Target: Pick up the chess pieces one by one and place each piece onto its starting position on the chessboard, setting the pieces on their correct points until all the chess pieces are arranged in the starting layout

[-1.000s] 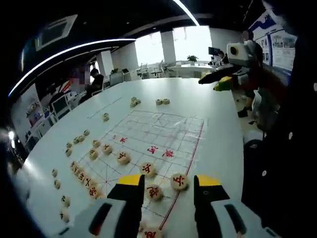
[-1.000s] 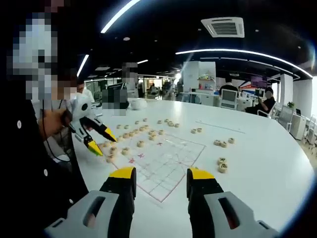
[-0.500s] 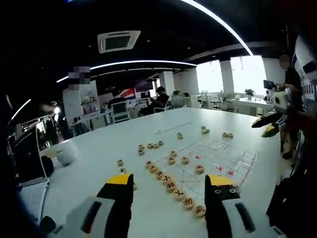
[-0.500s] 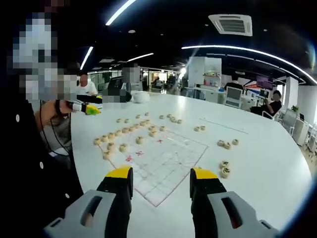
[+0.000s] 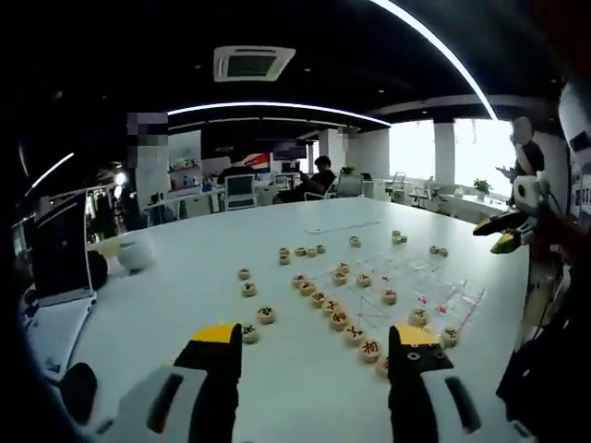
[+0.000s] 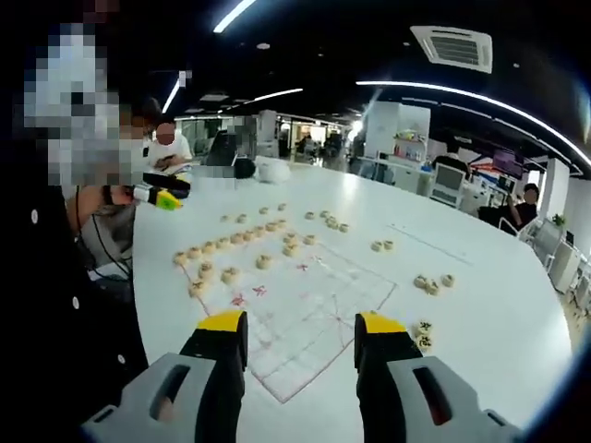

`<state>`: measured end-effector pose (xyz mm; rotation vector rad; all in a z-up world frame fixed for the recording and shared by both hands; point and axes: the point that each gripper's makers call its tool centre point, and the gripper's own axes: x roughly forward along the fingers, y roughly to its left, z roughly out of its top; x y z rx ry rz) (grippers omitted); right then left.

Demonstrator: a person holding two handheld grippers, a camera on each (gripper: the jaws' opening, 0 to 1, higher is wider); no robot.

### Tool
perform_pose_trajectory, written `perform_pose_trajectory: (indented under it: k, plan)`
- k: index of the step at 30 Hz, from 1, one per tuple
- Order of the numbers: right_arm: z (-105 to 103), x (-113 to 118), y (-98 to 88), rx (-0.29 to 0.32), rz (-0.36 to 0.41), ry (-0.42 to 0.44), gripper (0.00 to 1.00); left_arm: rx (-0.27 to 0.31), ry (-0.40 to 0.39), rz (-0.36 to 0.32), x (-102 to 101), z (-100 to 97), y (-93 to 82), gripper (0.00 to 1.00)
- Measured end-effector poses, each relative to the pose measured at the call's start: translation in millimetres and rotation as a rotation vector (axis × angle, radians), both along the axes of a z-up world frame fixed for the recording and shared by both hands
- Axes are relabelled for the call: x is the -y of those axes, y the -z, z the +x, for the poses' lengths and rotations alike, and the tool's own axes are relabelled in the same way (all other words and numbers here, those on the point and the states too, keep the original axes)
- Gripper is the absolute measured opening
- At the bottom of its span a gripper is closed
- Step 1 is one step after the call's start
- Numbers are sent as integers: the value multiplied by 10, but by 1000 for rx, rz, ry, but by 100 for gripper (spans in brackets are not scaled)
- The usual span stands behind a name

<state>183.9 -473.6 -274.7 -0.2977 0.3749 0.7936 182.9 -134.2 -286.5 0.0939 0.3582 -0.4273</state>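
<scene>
The paper chessboard (image 6: 309,300) with red lines lies on a white table (image 6: 480,323). Round wooden chess pieces (image 6: 231,245) line its far-left side, and a loose pair (image 6: 432,283) lies to the right. My right gripper (image 6: 302,334) hovers open above the board's near edge, holding nothing. My left gripper (image 6: 159,197) is held off the table's left edge by a hand. In the left gripper view, the left gripper (image 5: 317,349) stands open and holds nothing. Beyond it runs a row of pieces (image 5: 334,309) along the board (image 5: 416,277). The right gripper (image 5: 503,236) hangs at the right.
A white cup (image 5: 135,254) and a dark laptop (image 5: 57,251) stand on the table at the left. Several loose pieces (image 5: 249,289) lie between them and the board. Seated people and desks fill the office behind. A person's dark clothes (image 6: 55,305) border the table's near side.
The left gripper has lifted off the board's pieces and swung out to the side. Its view now looks across the table from farther back. The right gripper has hardly moved.
</scene>
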Motion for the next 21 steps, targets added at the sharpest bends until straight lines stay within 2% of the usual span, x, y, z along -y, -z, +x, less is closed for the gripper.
perform_pose_trajectory:
  k: [8,11,16,21]
  plan:
    - [208,-322,-201,35,-104,-142,47,5,-9,1,-128,-93,-11,67]
    - [249,-335,-277,44,-137,-165,47,7,-13,7,-173,-146,-37,67]
    - [326,-49,-438,53,-227,-157,47,16,1,9,-244,-185,-215,67]
    - [370,360,-521,-1,-316,-142,47,-29,52,14,-302,-137,-432,67]
